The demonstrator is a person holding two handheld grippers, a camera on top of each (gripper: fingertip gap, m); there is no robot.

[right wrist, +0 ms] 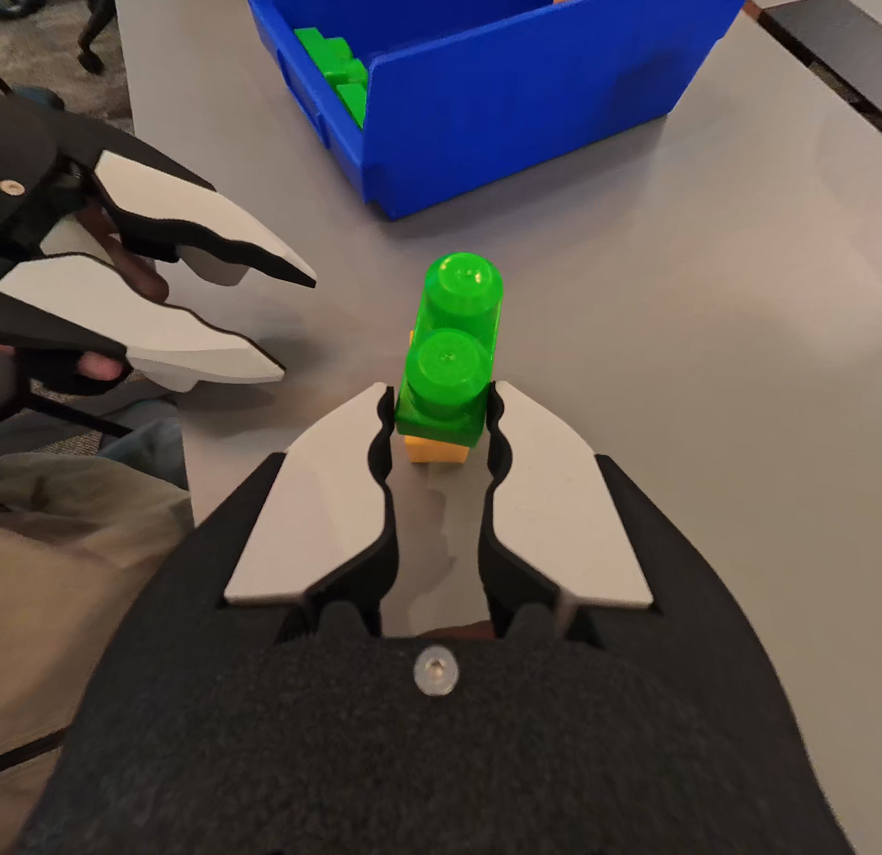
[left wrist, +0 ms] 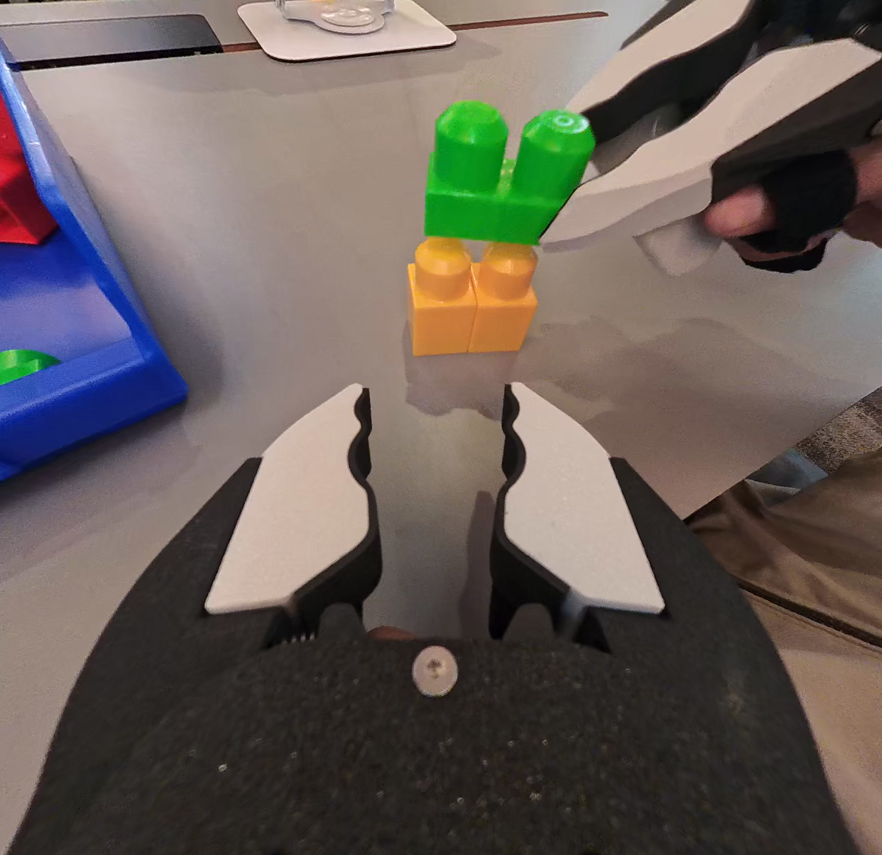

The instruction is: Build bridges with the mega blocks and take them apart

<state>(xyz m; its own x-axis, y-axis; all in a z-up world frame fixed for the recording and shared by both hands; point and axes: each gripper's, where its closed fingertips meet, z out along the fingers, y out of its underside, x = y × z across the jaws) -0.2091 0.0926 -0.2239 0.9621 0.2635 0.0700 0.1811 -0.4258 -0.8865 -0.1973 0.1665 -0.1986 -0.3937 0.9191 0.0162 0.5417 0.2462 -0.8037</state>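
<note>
Green block between right jaws

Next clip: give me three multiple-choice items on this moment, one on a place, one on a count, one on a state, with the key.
1. Where is the green block?
A. in the blue bin
B. over the two yellow blocks
C. flat on the table

2. How many yellow blocks stand under it?
A. one
B. two
C. four

3. What are the left tongs doing?
A. open, holding nothing
B. shut on a red block
C. shut on the blue bin's rim

Key: B, its base sits on their studs; B, two stand side by side; A, bare table shows between the fingers, while the right tongs grip the green block.
</note>
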